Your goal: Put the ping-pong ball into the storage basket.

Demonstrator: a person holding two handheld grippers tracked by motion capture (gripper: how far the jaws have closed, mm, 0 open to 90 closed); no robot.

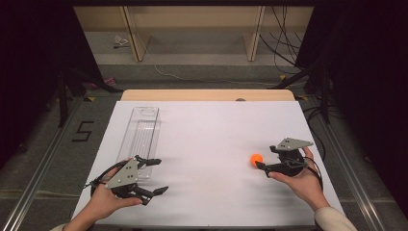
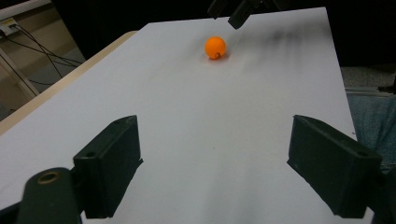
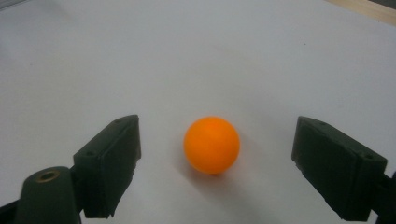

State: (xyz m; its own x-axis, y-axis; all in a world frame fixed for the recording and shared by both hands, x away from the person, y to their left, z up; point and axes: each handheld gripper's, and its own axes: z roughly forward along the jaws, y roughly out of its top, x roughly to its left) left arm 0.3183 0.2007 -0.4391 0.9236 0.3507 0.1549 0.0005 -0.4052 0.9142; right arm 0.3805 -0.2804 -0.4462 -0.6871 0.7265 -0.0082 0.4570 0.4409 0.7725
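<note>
A small orange ball (image 1: 256,160) sits on the white desk (image 1: 207,144), over on the right side. It is round and bright. In the left tool's view a small dark mark can be seen low on the ball (image 2: 215,47).

The right tool (image 1: 265,158) is held in the person's right hand (image 1: 300,180). Its two black jaws are spread wide. In the right tool view the ball (image 3: 212,145) lies on the desk between the two jaws, a bit ahead of them, and it touches neither one. From above, the ball is just beside the jaw tips.

The left tool (image 1: 160,175) is held in the person's left hand (image 1: 103,202), at the near left part of the desk. Its jaws are spread wide too, with nothing between them but bare white desk. The ball is well apart from it, far across the desk.

A long clear plastic tray (image 1: 140,132) lies on the left side of the desk. Its near end is just beside the left tool.
</note>
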